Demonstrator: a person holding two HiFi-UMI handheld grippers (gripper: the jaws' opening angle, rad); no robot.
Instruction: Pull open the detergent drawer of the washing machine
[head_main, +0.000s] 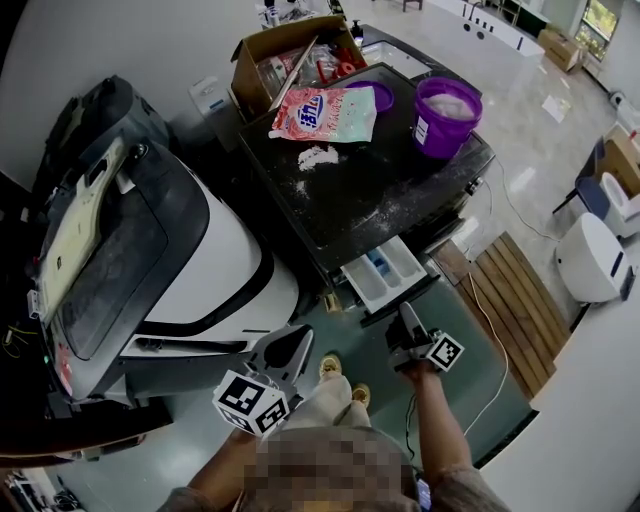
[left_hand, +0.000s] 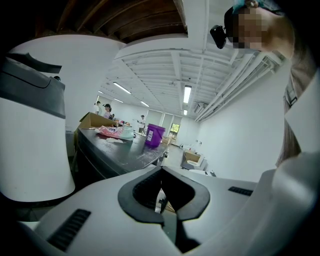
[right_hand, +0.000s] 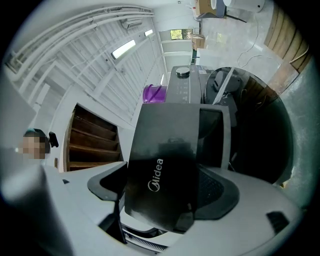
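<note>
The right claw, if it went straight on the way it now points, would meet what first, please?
The right claw is closed on the black front of the detergent drawer; straight on, it would likely push that front back towards the washing machine behind it.

The right tongs (right_hand: 160, 200) clamp the dark front panel (right_hand: 162, 165) of the detergent drawer, which hides the drawer's compartments beyond it and the inner faces of both jaws. A pale ribbed part just under the panel runs off the bottom edge. In the narrow gap above the closed tips of the left tongs (left_hand: 162, 200) a tan scrap shows, too small to name. Far beyond those tongs, the figures (left_hand: 106, 109) past the cardboard box (left_hand: 92, 120) are too small to tell apart, and the box's contents cannot be made out
</note>
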